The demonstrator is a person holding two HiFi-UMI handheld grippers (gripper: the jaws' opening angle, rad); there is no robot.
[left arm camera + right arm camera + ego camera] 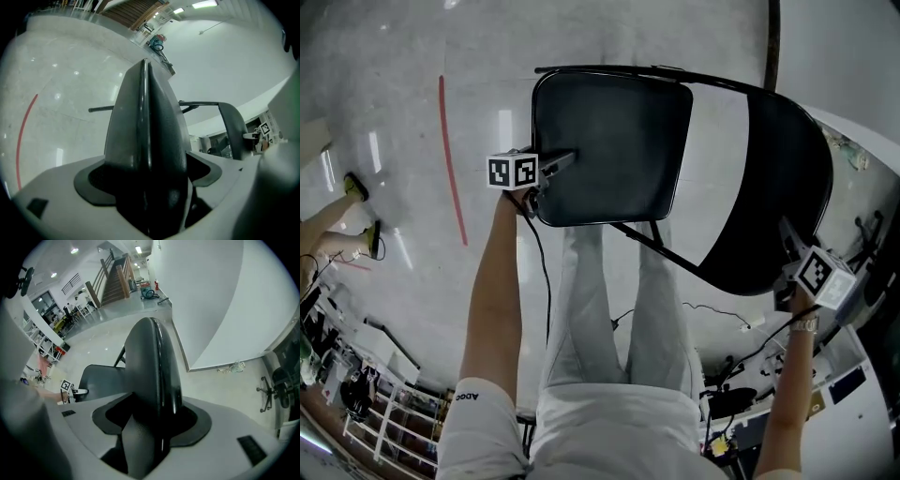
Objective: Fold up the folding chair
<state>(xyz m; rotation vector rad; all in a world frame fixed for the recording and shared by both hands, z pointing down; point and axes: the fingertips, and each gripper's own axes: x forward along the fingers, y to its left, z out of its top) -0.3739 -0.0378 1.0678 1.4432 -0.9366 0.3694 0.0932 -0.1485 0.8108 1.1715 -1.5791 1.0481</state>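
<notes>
Fold not done. The folding chair [741, 220] stood on the floor [394, 112] just ahead of the person's legs [600, 309], still open. Its seat [609, 141] lay flat and apart from the backrest [773, 159], with floor showing through the gap between them. My read on what was left: swing the seat and back frame together, i.e. the whole fold.

The left gripper [562, 159] sat at the seat's left edge, jaws pressed together with nothing between them. It probably touched the rim, but I couldn't confirm that. The right gripper [789, 234] was right of the seat, at the backrest's lower edge. Its jaws were narrow too, tips together, empty.

- Seat: black rounded-square pad, smooth with a slight sheen, vinyl by the look.
- Backrest: black curved panel, more matte.
- Frame tube [661, 248]: thin dark metal, running out from under the seat.
- Floor: pale polished concrete, glossy, with a red line [450, 159] left of the seat.
</notes>
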